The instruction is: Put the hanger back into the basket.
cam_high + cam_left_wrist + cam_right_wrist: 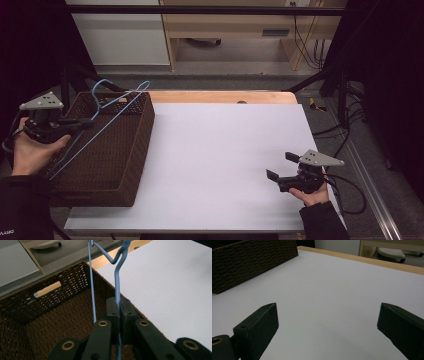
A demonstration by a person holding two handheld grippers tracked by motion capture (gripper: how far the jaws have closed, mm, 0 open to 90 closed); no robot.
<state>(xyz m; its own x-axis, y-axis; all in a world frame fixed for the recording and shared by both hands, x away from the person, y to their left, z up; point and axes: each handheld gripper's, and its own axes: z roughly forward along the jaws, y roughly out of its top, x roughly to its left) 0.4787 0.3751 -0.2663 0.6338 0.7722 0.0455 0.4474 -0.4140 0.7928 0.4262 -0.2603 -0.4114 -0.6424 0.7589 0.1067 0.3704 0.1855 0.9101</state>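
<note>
A light blue wire hanger (pixel 107 116) hangs tilted over the brown wicker basket (pixel 131 165) at the table's left. My left gripper (pixel 89 122) is shut on one of its wires, above the basket's left side. In the left gripper view the blue hanger (pixel 116 282) runs up from between the closed jaws of the left gripper (pixel 118 305), its hook bent at the top, the basket (pixel 50 315) beneath. My right gripper (pixel 281 166) rests low over the white sheet (pixel 225 150) at the right front, open; in its own view the right gripper (pixel 328 312) holds nothing.
The wooden table edge (pixel 220 96) shows beyond the white sheet. A basket wall (pixel 249 262) stands at the upper left of the right gripper view. Black frame posts and cables (pixel 345 140) flank the table's right side. A handle slot (pixel 47 289) pierces the basket's far wall.
</note>
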